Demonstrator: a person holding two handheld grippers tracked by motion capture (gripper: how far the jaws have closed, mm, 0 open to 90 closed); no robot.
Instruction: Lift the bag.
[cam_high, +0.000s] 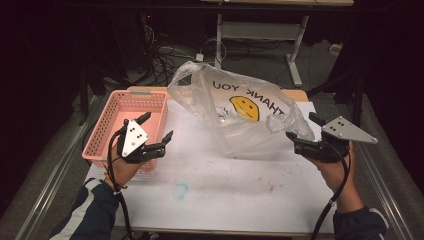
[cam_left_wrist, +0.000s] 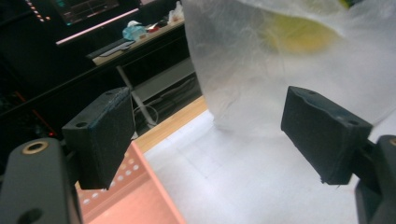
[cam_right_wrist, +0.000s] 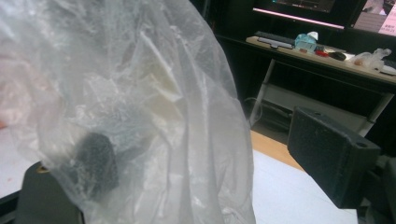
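Tool on the right (cam_high: 301, 131) stands with its jaws well apart at the right edge of the clear plastic bag (cam_high: 240, 112), one jaw veiled behind the film in the right gripper view and the other bare, so it seems poised to pinch but has no hold yet. The bag sits puffed up on the far middle of the white tabletop (cam_high: 220, 190), while the left tool (cam_high: 156, 126) hovers wide open and empty over the pink basket (cam_high: 107, 120) at the left. The step looks like getting a first grip on the bag; next the right jaws should close on the film, and the left tool should cross to the bag's left edge.
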